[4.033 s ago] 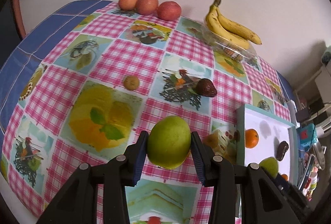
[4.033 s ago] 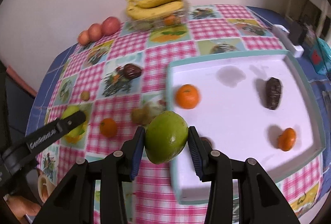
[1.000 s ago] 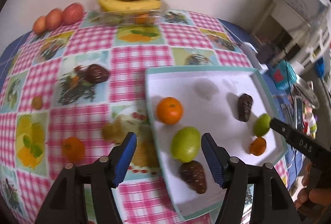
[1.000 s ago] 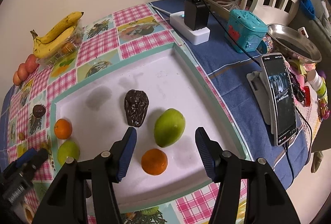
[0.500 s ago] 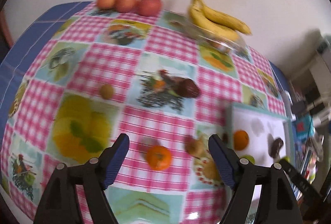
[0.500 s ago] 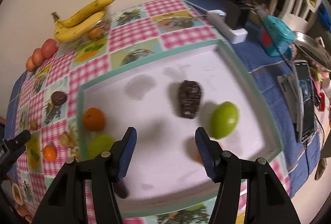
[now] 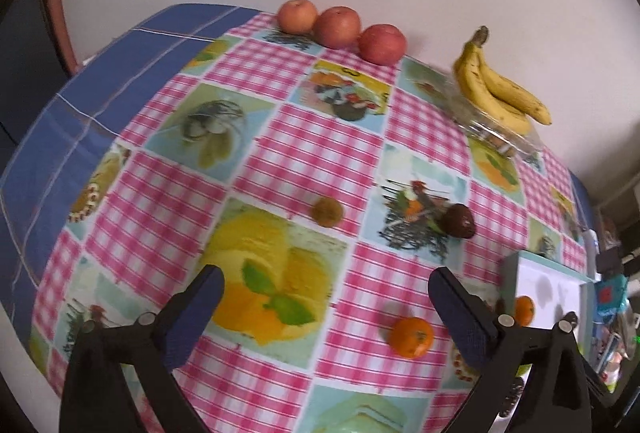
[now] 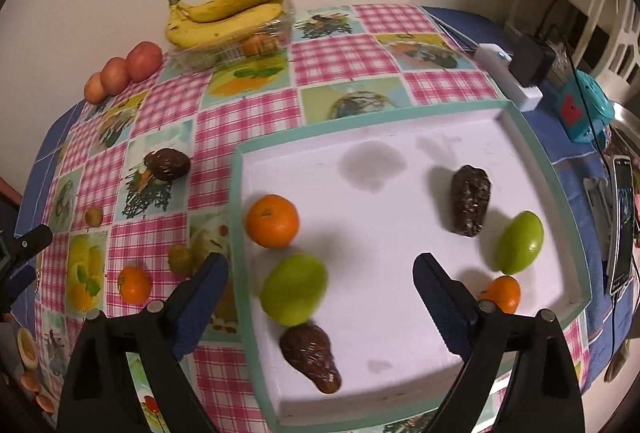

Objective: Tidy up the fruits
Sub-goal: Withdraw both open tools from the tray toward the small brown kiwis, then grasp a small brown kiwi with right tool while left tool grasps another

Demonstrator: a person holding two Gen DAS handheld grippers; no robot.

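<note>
My left gripper [image 7: 326, 307] hangs wide open and empty over the tablecloth [image 7: 304, 145], with an orange [image 7: 412, 337] lying loose just inside its right finger. My right gripper [image 8: 320, 297] is spread open too, holding nothing, above the near side of the tray [image 8: 532, 137]. On the tray a green fruit [image 8: 294, 289] sits near the left edge beside an orange [image 8: 272, 220]; a second green fruit [image 8: 519, 242] lies toward the right edge. Bananas [image 8: 232, 11] rest at the table's far edge.
</note>
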